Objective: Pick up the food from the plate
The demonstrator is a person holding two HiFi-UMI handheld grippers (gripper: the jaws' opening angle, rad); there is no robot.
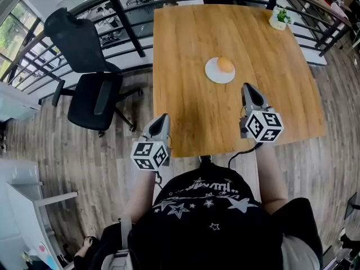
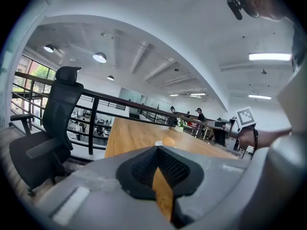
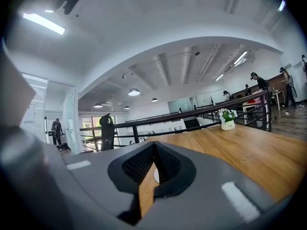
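A black office chair stands left of the square wooden table. The left gripper is held just off the table's near edge, pointing forward, its jaws together with nothing between them. A round orange piece of food sits on the small white plate at the table's middle, well apart from both grippers. The right gripper, reaching further ahead on an outstretched forearm, hovers over the near tabletop, aimed toward the plate, its jaws also closed and empty. A small potted plant stands at the far right corner.
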